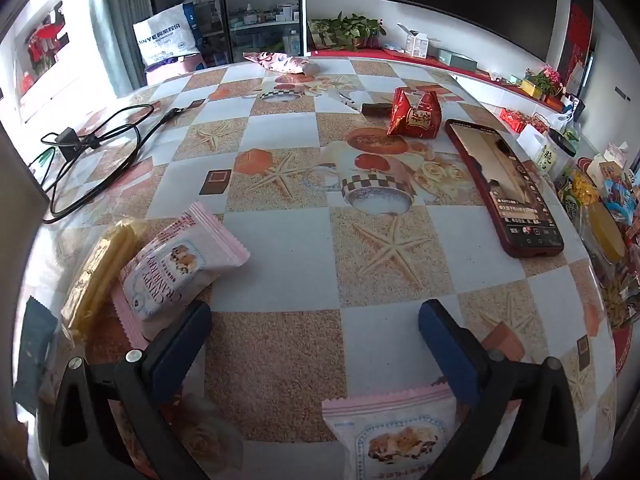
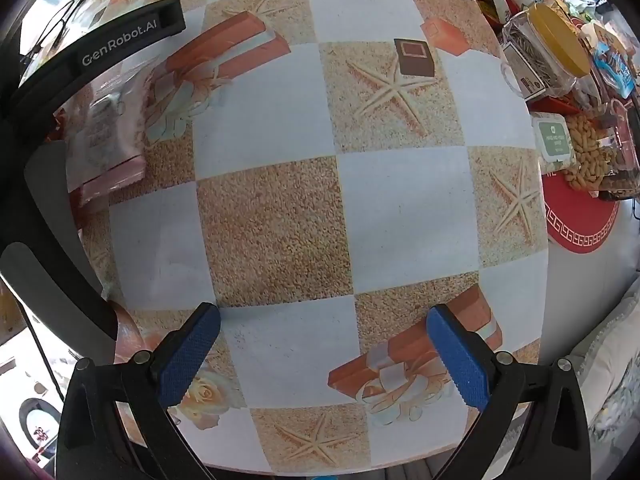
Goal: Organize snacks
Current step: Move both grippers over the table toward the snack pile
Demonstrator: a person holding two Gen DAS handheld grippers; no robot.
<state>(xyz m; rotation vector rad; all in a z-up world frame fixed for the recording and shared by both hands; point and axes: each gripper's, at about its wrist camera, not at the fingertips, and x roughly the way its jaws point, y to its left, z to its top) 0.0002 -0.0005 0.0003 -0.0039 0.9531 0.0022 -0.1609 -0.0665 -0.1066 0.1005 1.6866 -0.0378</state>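
Observation:
My left gripper [image 1: 316, 320] stands open above the patterned table [image 1: 280, 240], nothing between its blue pads. A pink cranberry snack packet [image 1: 176, 268] lies just beyond its left finger, beside a yellow wafer pack [image 1: 100, 276] and a dark green packet [image 1: 34, 344]. A second pink packet [image 1: 396, 436] lies under the right finger at the bottom edge. Red wrapped snacks [image 1: 416, 114] sit farther off. My right gripper [image 2: 324, 344] points straight down at bare tablecloth [image 2: 360, 200], open and empty. In the right wrist view the pink packets [image 2: 108, 124] lie at left under the other gripper's black body [image 2: 120, 46].
A red-cased phone [image 1: 504, 184] lies right of centre with its screen on. Black cables [image 1: 92, 148] loop at the left. A snack tray with a yellow-lidded jar [image 2: 548, 48], peanuts [image 2: 588, 152] and a red mat [image 2: 580, 220] crowds the right edge.

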